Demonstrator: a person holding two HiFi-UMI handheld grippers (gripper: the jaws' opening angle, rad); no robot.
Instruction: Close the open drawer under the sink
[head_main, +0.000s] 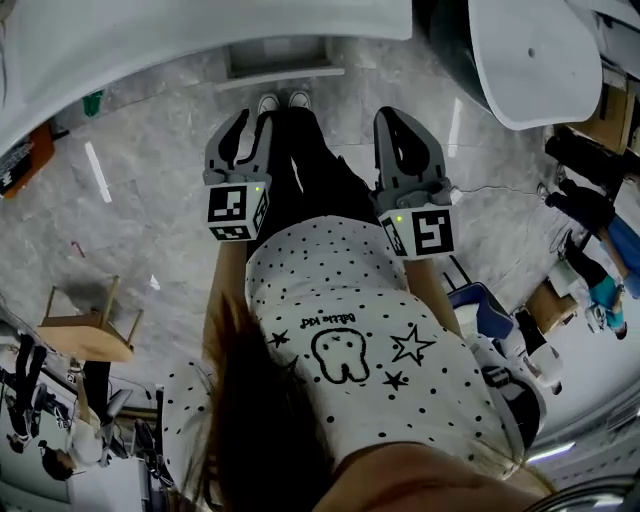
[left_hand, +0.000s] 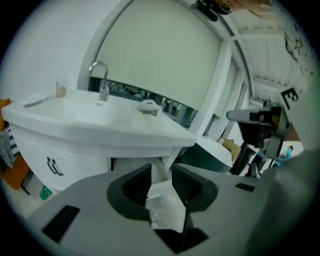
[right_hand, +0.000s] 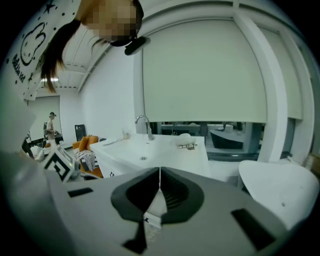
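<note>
A white sink (left_hand: 95, 117) with a chrome tap (left_hand: 101, 80) stands ahead of me. Under its rim in the head view a grey-lined drawer (head_main: 281, 58) juts out towards my feet. In the left gripper view a white cabinet front with a dark handle (left_hand: 54, 167) shows below the basin. My left gripper (left_hand: 161, 182) is open with nothing between its jaws. My right gripper (right_hand: 159, 175) is shut and empty, and the sink (right_hand: 155, 150) lies beyond it. In the head view both the left gripper (head_main: 248, 125) and the right gripper (head_main: 405, 125) hang in front of my body, short of the drawer.
A wooden stool (head_main: 90, 332) stands on the marble floor at the left. A white freestanding tub (head_main: 530, 60) is at the right, also the tub (right_hand: 282, 185) in the right gripper view. People (head_main: 590, 205) and boxes are at the far right.
</note>
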